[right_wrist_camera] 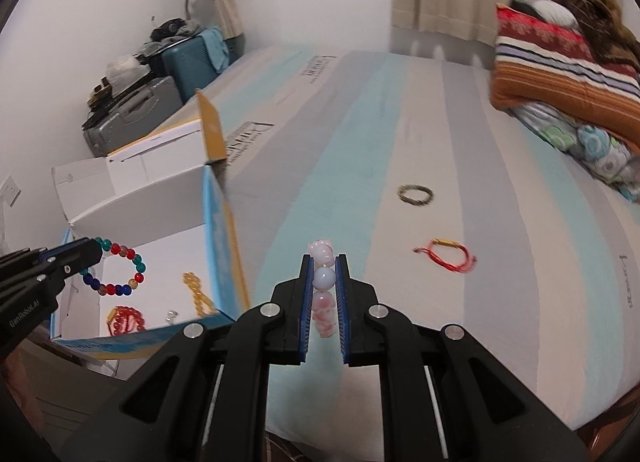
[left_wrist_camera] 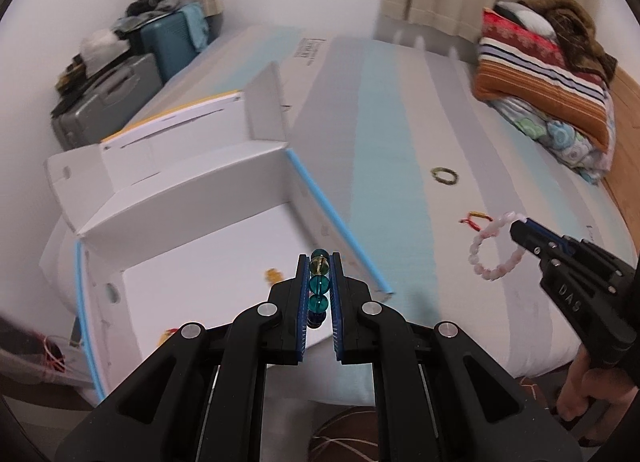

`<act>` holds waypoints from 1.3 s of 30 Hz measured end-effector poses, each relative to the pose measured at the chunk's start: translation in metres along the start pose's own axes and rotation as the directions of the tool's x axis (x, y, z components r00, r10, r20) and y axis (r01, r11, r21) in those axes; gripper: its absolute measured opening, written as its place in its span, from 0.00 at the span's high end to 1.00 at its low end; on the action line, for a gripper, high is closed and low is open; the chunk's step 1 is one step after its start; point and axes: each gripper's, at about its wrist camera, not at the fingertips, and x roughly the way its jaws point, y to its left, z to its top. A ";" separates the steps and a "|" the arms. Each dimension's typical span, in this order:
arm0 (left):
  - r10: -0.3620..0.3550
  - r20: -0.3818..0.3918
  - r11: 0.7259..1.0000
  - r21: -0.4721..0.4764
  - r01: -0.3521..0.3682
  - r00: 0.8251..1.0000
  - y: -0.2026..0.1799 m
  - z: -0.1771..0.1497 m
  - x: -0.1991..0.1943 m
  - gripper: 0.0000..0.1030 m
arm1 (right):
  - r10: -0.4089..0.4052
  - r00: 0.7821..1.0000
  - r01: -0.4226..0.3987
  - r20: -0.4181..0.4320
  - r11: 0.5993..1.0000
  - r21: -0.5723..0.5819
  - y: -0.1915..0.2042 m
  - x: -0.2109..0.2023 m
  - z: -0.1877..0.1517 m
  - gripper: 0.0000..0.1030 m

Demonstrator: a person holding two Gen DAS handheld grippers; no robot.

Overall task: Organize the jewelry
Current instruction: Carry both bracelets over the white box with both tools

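Left wrist view: multicoloured glass-bead bracelet (left_wrist_camera: 319, 286) is pinched by the left gripper (left_wrist_camera: 319, 294), with the open white cardboard box (left_wrist_camera: 192, 197) directly behind, centre-left. Right wrist view: pale pink bead bracelet (right_wrist_camera: 323, 290) is clamped in the right gripper (right_wrist_camera: 323, 294), box (right_wrist_camera: 136, 197) lying lower left, left hand judged nearer.

Open top: white cardboard box (right_wrist_camera: 140, 197), upright flaps (left_wrist_camera: 266, 101) along far side.
Mattress middle: bare striped sheet (right_wrist_camera: 360, 133), passable.
Right edge: folded striped quilts (right_wrist_camera: 560, 73) block.
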 end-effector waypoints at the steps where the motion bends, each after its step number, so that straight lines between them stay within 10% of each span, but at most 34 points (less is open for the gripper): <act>1: 0.006 0.000 1.000 -0.008 -0.006 1.000 0.007 0.000 0.000 0.92 | 0.004 1.000 -0.004 0.001 1.000 -0.007 0.006 0.000 0.002 0.90; 22: 0.123 -0.058 0.976 -0.172 -0.131 0.991 0.141 -0.040 -0.001 0.92 | 0.124 0.992 -0.127 -0.030 0.976 -0.177 0.144 0.029 0.013 0.90; 39: 0.104 -0.223 0.951 -0.262 -0.162 0.969 0.172 -0.071 0.066 0.92 | 0.121 0.963 -0.180 -0.243 0.954 -0.240 0.190 0.104 -0.005 0.90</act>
